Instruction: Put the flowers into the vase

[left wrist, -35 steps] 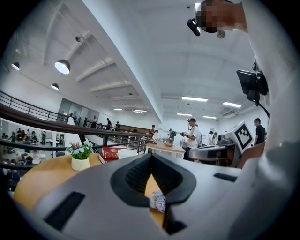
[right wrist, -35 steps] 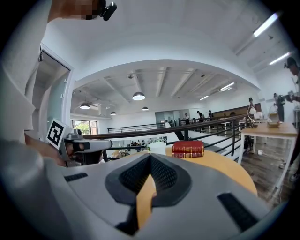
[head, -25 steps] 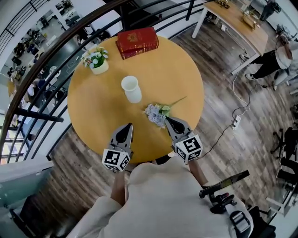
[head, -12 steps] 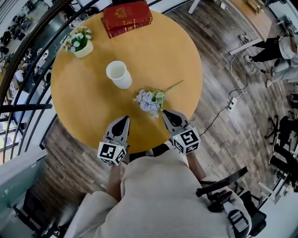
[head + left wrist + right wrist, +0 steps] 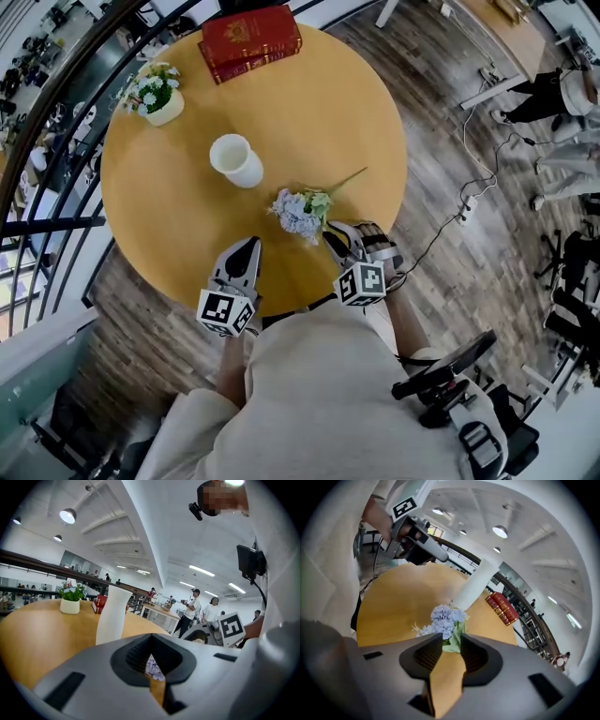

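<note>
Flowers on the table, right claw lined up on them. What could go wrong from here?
1. The right claw, whose jaws have just been opening with only leaves at their mouth, faces the blooms of the flowers; the stem points away. Closing here could crush petals and leave the stem end awkward to feed in.
2. The vase stands upright close beyond the blooms; a careless swing might topple it.

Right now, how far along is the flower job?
Done: nothing yet; the vase holds no flowers. In hand: the right gripper, its fingers just opening, is at the flowers, which lie on the table, not gripped. Still to do: grasp them, lift them, and put the stems into the vase.
</note>
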### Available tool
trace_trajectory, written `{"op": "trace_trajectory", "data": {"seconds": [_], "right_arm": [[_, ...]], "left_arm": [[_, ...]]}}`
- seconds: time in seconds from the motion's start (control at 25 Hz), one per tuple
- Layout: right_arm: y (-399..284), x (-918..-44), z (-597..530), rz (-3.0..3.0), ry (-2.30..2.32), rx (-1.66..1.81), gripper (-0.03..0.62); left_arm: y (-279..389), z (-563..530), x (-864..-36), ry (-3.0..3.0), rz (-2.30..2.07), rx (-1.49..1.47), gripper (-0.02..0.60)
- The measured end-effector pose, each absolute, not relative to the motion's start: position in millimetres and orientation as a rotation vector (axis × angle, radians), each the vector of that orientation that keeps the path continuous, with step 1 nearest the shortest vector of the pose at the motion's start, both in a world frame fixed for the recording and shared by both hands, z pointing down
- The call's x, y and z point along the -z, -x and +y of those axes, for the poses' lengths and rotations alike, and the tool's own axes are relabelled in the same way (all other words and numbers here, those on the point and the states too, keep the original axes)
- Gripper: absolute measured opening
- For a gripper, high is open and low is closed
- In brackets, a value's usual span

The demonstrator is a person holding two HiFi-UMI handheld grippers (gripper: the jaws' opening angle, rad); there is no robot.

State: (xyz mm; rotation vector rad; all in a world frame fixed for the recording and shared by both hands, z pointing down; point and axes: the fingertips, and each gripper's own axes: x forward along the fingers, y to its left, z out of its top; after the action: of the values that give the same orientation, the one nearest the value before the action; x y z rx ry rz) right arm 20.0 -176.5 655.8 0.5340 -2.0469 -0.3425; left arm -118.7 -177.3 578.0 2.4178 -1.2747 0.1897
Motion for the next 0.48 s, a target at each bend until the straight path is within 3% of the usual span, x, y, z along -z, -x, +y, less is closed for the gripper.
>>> {"op": "trace_trajectory", "data": {"seconds": [0.12,0.28,0.48], "right_arm": [[-19.7,-661.8,-177.1,-2.023,-0.484,0.37,0.154],[-21.9,-678.0,-176.9,-1.989,-0.421,0.365,0.266],[-37.2,-709.0,-194.6,-1.895,-0.298,0.382,0.293]], "left_arm": [[118.7,-175.6,-578.4,-2.414,-1.278,-0.186,0.006],[120.3,-174.3,-579.3,-2.405,-1.287,-0.182,0.006],[123.6,-175.1,-578.8,-2.398,-1.3,-0.174,0.006]]}}
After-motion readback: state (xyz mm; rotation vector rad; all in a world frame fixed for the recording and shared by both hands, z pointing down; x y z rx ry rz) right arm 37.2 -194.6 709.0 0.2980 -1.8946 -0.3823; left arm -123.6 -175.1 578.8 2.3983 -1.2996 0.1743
